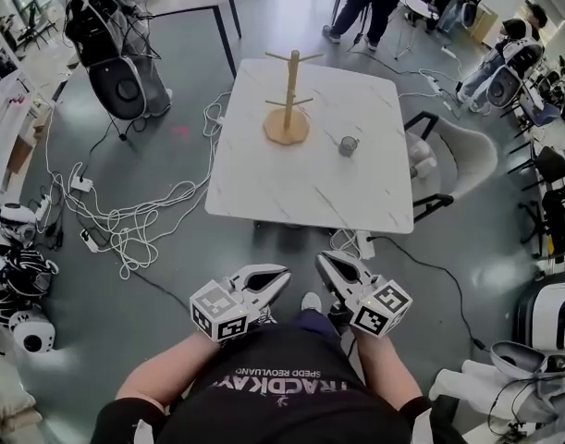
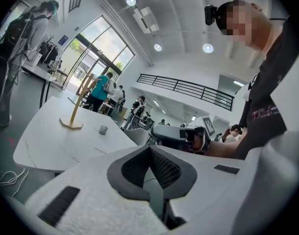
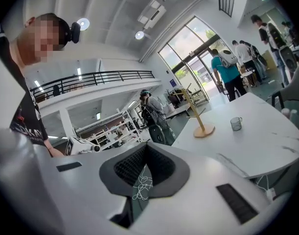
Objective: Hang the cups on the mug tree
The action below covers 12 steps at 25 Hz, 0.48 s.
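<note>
Cup (image 1: 348,145) and mug tree (image 1: 287,109) both stand upright on the white, marble-patterned table (image 1: 264,192), apart from each other. At the far left of the head view, white cables (image 1: 125,225) lie in loose loops on the grey floor (image 1: 171,294), at the table's 9 o'clock. Next comes the left gripper (image 1: 284,274), held off the table's near edge just left of its 6 o'clock. Its tongs are closed tip to tip with nothing between them. The wooden mug tree, on its round base, stands at about 11 o'clock from the table's middle, toward the far side. The right gripper (image 1: 321,259) sits just beside the left one, at the table's 6 o'clock and also short of the edge. Its tongs are likewise pressed together and empty. The cup, small and see-through grey with a handle, rests on the tabletop between 3 and 4 o'clock from the tree's base, near it but not touching. Farther right, a pale chair (image 1: 467,160) stands at the table's 3 o'clock.
</note>
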{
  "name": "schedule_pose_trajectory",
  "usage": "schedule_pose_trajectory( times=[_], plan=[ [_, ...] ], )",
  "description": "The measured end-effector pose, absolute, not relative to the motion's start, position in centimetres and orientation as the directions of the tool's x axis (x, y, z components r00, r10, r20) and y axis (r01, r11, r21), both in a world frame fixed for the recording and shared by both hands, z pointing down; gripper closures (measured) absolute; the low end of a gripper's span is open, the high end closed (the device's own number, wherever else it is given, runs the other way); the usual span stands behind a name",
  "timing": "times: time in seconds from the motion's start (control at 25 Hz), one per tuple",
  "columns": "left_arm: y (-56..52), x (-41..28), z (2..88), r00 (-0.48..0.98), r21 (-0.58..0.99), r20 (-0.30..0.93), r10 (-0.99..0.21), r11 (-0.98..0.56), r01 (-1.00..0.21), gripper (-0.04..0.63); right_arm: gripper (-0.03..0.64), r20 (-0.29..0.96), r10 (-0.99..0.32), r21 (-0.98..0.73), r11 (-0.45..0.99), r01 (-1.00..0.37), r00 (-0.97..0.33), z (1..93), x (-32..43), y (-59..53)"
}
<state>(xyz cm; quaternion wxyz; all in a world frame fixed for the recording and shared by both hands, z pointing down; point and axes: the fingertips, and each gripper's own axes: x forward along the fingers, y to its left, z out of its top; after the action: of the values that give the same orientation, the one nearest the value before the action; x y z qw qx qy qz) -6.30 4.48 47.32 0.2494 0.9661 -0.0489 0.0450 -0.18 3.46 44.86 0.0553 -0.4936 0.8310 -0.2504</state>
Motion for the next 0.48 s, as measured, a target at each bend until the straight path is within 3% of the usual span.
schedule_pose_trajectory(
  times=[0.48],
  plan=[
    [0.6, -5.1, 46.6, 0.98, 0.46, 0.101, -0.173, -0.865, -0.201, 0.598, 0.607, 0.137, -0.867, -0.419, 0.388, -0.821, -0.48, 43.7, 5.7, -1.2]
  ],
)
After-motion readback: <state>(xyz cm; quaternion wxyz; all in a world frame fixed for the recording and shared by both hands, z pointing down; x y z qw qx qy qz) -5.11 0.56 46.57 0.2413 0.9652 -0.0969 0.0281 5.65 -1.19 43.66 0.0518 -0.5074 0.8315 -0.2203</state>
